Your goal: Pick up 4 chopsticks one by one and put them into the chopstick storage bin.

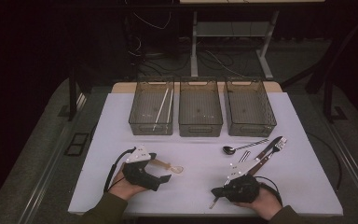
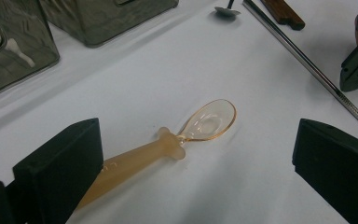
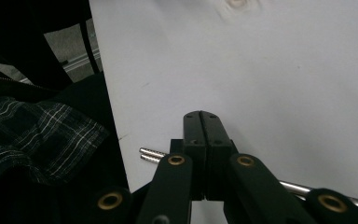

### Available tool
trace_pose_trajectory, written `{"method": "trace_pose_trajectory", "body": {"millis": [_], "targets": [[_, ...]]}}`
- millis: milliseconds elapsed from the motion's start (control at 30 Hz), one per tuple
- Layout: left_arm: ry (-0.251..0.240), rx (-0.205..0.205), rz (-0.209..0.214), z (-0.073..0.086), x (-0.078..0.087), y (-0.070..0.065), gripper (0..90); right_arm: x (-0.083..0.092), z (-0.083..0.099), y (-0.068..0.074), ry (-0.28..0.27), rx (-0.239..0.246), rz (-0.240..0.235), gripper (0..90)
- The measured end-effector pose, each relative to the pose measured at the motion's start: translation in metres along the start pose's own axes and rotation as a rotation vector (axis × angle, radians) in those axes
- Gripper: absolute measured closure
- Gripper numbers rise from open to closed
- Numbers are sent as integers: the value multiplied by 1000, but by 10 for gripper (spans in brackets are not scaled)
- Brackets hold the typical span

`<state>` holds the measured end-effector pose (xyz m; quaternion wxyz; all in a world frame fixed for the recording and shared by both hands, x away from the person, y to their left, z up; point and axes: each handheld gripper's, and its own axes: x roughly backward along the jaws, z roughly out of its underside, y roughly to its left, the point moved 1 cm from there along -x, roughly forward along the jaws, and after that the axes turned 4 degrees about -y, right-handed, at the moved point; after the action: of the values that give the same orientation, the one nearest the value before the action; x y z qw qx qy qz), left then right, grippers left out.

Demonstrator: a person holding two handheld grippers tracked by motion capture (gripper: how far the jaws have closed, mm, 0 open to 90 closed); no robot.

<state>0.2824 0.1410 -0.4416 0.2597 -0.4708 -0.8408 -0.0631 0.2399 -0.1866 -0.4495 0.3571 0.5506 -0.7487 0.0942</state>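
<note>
The right gripper point(image 3: 203, 122), jaws pressed together on a pair of thin metal chopsticks point(image 3: 151, 155), seems mid-carry. The left gripper point(image 2: 196, 163) gapes around a translucent amber plastic spoon point(image 2: 168, 144); next, squeeze it.

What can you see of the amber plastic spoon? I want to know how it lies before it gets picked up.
The amber plastic spoon is translucent, with a shallow clear bowl, a flared collar and a thicker frosted handle. It lies flat on the white table, bowl facing up, in front of the bins. Its handle runs beside one jaw of the open left gripper; whether they touch is unclear.
</note>
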Motion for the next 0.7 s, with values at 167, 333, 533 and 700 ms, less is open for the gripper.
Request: {"method": "trace_pose_trajectory", "body": {"millis": [167, 333, 533, 700], "targets": [[-1, -1, 0, 0, 0, 0, 3, -6, 0, 0, 25, 6, 10, 900], [-1, -2, 1, 0, 0, 0, 4, -8, 2, 0, 40, 15, 11, 900], [-4, -1, 2, 0, 0, -1, 4, -8, 3, 0, 41, 12, 13, 900], [-5, -2, 1, -1, 0, -1, 5, -7, 4, 0, 43, 11, 12, 900]]}}
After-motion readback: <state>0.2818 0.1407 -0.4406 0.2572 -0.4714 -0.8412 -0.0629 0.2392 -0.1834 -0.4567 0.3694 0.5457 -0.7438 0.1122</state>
